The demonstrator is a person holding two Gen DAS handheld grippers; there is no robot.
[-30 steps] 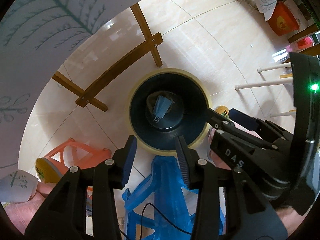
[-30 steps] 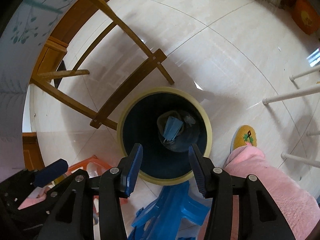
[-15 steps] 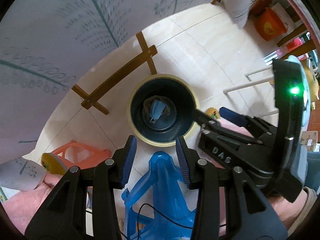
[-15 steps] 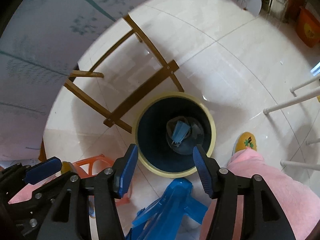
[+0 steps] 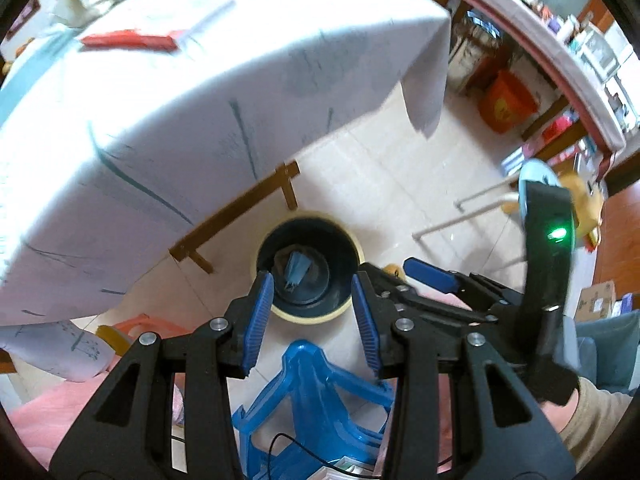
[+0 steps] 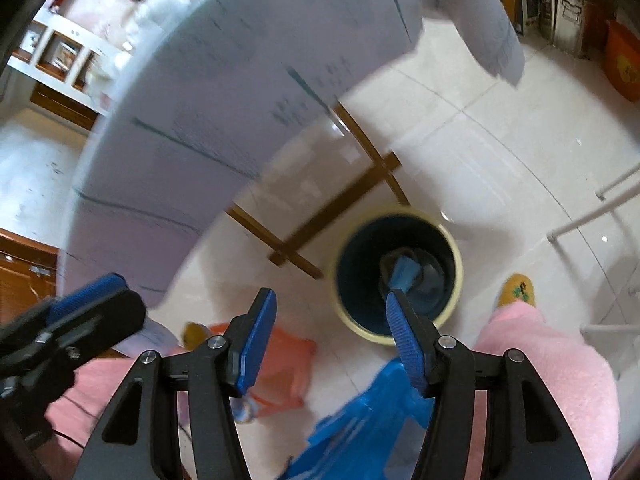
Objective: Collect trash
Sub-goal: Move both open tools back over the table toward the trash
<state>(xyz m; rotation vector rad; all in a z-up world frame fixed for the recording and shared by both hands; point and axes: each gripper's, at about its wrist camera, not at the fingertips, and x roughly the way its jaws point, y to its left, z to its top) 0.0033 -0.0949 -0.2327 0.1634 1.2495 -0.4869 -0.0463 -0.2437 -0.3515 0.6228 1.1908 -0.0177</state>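
Hovering over bin (image 5: 307, 270), mask (image 5: 297, 271) lying inside; left gripper (image 5: 312, 318) and right gripper (image 6: 332, 340) both gaping, gripping nothing. Risking snagging tablecloth (image 5: 208, 120) hanging close, or clipping stool (image 5: 316, 400) below.

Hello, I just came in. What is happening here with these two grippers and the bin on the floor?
A person is collecting trash with a gripper in each hand. A blue face mask already lies at the bottom of the dark bin, which stands on the floor beside the cloth-covered table. The left gripper and the right gripper are both open and empty, high above the bin; the right one's jaws have just been opening. A red item lies on the table.
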